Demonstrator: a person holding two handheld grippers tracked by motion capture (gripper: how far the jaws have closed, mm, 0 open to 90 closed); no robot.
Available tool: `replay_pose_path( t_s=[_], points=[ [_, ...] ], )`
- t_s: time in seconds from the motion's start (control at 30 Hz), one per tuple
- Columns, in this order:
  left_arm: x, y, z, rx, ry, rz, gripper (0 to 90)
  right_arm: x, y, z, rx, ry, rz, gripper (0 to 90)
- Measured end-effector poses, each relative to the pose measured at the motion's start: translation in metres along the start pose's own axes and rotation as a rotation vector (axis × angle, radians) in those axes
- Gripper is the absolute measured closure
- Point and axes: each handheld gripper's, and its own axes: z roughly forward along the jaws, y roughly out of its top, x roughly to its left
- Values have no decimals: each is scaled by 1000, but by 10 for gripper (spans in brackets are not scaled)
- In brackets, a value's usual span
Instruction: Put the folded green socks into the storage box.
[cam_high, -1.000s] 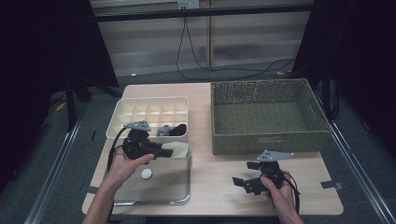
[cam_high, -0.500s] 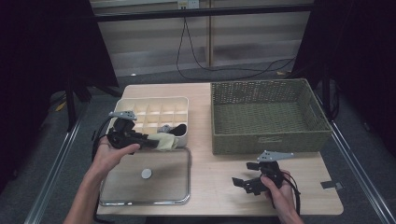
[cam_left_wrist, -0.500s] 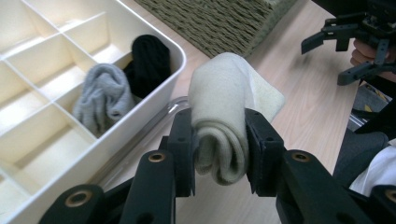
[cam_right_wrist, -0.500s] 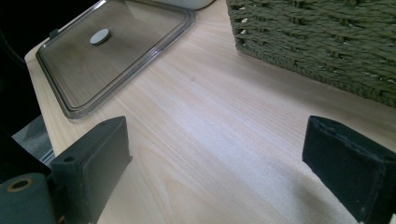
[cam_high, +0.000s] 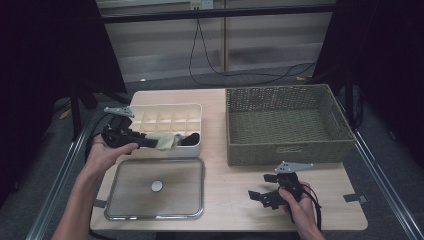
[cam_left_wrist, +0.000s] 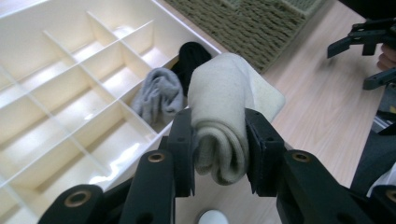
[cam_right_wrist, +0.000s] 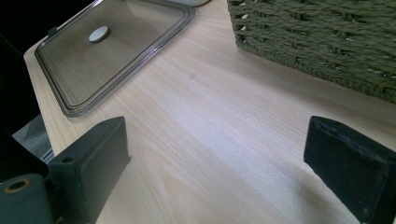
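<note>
Cream sock (cam_left_wrist: 224, 112) clamped in left gripper (cam_left_wrist: 219, 149) | lower fold hidden | right gripper (cam_right_wrist: 224, 168) apart

Your cream sock (cam_left_wrist: 224, 121) is pinched between the left gripper (cam_left_wrist: 219, 154) jaws, so the part behind the pads is hidden from you. The black sock (cam_left_wrist: 194, 58) sits mostly behind that roll. In the right gripper view the wicker basket (cam_right_wrist: 322, 42) and the clear lid (cam_right_wrist: 116, 51) are cut by the top edge. The basket's front label (cam_high: 286, 148) is too small to read.
</note>
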Motion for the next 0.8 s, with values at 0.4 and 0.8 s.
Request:
replay_pose_path(
  t_s=[0.4, 0.8],
  points=[
    [20, 2, -7, 34, 32, -24, 671, 0, 0, 1, 5, 10, -1, 58],
    [44, 8, 11, 153, 72, -46, 671, -1, 0, 1, 7, 15, 1, 57]
  ],
)
